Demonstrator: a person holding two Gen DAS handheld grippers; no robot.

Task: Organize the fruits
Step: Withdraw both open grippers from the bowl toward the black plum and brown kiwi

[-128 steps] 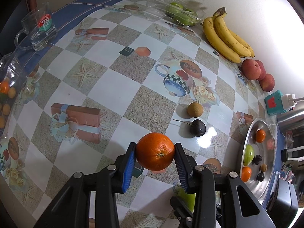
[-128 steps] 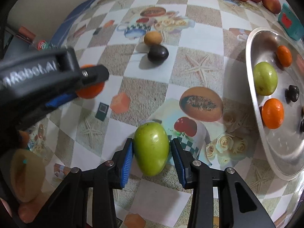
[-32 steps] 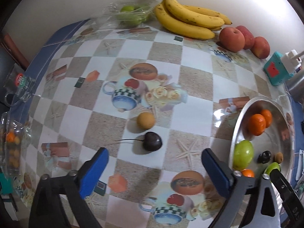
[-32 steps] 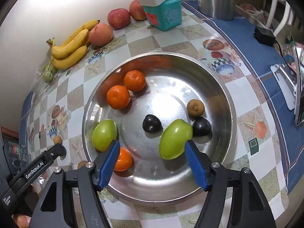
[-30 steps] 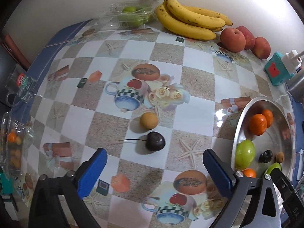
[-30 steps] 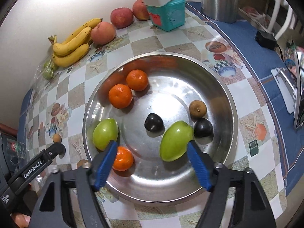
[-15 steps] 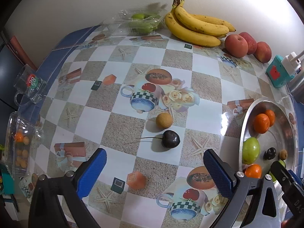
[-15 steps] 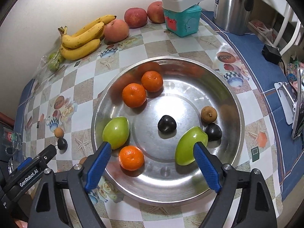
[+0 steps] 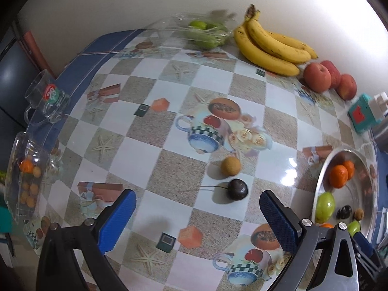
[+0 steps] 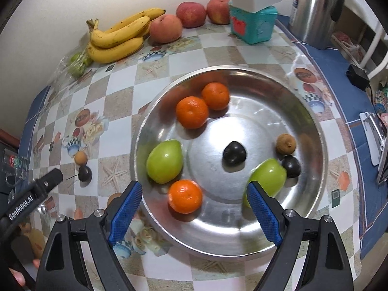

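Note:
A steel bowl [image 10: 312, 111] holds three oranges [image 10: 192, 112], two green fruits [image 10: 165, 161], two dark cherries [image 10: 234, 154] and a small brown fruit [image 10: 286, 143]. My right gripper [image 10: 192, 209] hangs wide open above the bowl's near side, holding nothing. On the tablecloth a dark cherry [image 9: 238, 189] with a long stem lies beside a small tan fruit [image 9: 230, 166]. My left gripper [image 9: 197, 218] is wide open and empty, just short of the cherry. The same bowl [image 9: 322, 177] shows at the right of the left wrist view.
Bananas [image 9: 271, 46], three peaches [image 9: 317, 77] and bagged green fruit [image 9: 203, 34] line the wall. A teal box [image 10: 252, 24] with a white power strip and a steel kettle [image 10: 315, 9] stand behind the bowl. A glass mug [image 9: 46, 99] and a clear fruit box [image 9: 24, 177] sit at left.
Both grippers have drawn back from the table, so more of it shows. The right jaws have spread wider and left the green fruit lying in the bowl. The left jaws stay open.

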